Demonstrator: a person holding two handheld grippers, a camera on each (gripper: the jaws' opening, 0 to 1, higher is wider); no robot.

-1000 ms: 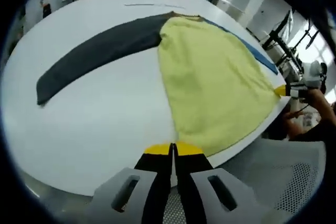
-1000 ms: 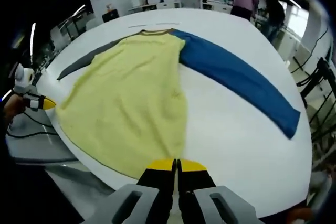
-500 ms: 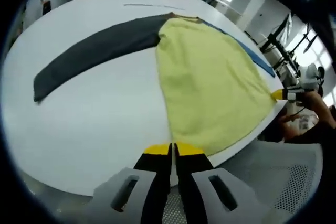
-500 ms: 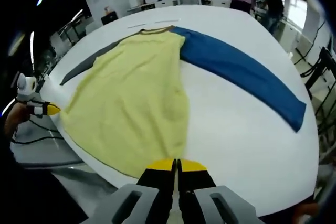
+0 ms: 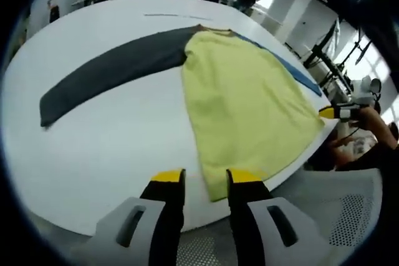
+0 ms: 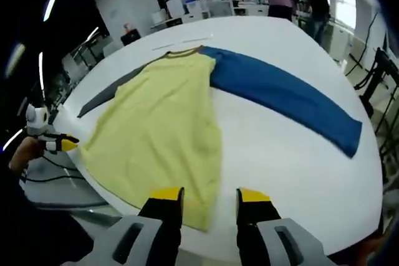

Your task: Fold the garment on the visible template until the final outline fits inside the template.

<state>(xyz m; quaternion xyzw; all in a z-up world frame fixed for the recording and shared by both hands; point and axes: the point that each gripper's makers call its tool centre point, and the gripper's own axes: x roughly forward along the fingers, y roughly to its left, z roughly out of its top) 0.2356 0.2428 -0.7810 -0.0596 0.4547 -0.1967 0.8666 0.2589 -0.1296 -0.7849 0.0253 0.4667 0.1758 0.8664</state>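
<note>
My left gripper (image 5: 204,182) jaws apart, straddling hem corner of yellow shirt (image 5: 249,107). My right gripper (image 6: 211,200) likewise apart at opposite hem corner. Shirt flat on white table (image 6: 274,147), long axis running from hem away toward collar; grey sleeve (image 5: 106,73), blue sleeve (image 6: 280,91) spread sideways.

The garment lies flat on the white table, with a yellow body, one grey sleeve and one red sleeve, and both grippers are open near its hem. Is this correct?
Not quite: the second sleeve is blue, not red, as the right gripper view shows. The rest holds: the garment lies flat on the white table, with a yellow body and a grey sleeve, and the left gripper and right gripper are open near its hem.
</note>
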